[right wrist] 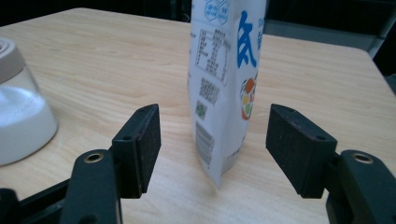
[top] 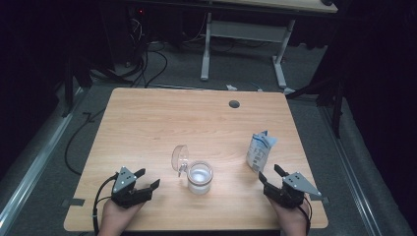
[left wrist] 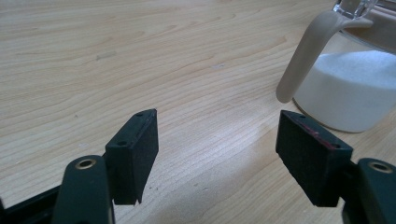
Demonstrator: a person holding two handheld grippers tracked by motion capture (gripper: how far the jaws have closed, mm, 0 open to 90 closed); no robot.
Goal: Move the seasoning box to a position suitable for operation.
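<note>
In the left gripper view the clear glass jar [left wrist: 348,88] is cut off at the right and top edges, so its hinged lid cannot be made out there; in the right gripper view the top of the white printed pouch with blue lettering [right wrist: 227,84] runs out of frame. The print on the pouch is too small to read.

The jar [top: 200,177] stands near the front middle of the light wooden counter [top: 162,123], lid swung open to the left, and holds a white powder to about half its height. The pouch [top: 259,150] stands upright to the jar's right, near the counter's right edge.

The left gripper [top: 146,179] rests released just left of the jar, jaws wide with only bare wood between them. The right gripper [top: 269,174] is likewise released; the pouch stands beyond its spread jaws, untouched. The far half of the counter lies open.
</note>
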